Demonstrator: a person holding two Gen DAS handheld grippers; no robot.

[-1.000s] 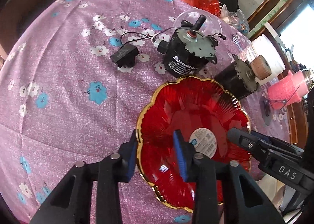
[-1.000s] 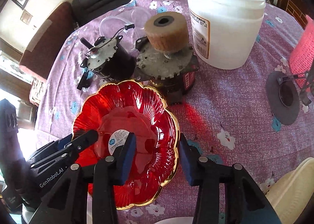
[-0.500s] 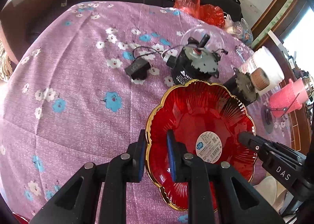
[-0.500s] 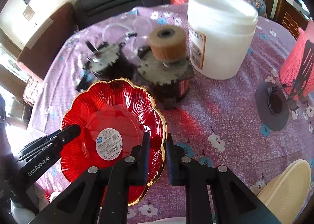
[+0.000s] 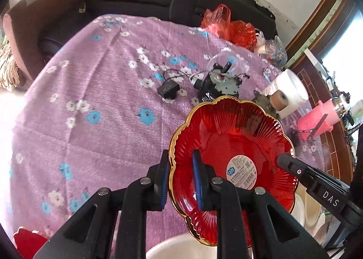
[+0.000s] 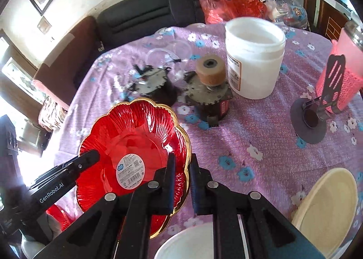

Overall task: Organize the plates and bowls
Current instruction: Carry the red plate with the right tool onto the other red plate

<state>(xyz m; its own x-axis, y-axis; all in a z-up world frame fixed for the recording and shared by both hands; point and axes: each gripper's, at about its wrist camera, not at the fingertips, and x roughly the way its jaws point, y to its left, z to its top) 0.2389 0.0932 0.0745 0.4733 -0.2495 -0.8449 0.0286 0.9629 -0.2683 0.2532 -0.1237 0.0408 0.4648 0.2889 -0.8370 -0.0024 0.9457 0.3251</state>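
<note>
Red glass plate (image 5: pixel 229 145), gold-rimmed and scalloped, is now clamped at opposite edges by both tools and has been raised off the purple floral surface (image 5: pixel 95 105); a second ago it lay flat with both sets of jaws open astride its rim. The scene behind has dropped away in both views, so a lift is read, and the pick-up step is judged done, with carrying to a stack or a sorting spot judged as what is left. Near the bottom edge a white bowl (image 6: pixel 190 243) and a cream plate (image 6: pixel 326 209) are seen, either a possible destination; which one cannot be told. Left hand-held gripper (image 5: pixel 180 182) is pitched steeply down, jaws narrow, blue pads pressed on either side of the plate's near-left rim. Right hand-held gripper (image 6: pixel 182 182) is held at a similar downward pitch, its jaws having just closed to a thin gap with the gold rim pinched between them on the plate's right edge. Plate is held roughly level, slightly tilted, its round white sticker (image 6: pixel 130 170) facing up. Two motors (image 6: pixel 154 82) and a white tub (image 6: pixel 255 64) are left on the cloth beyond, apart from the plate.
</note>
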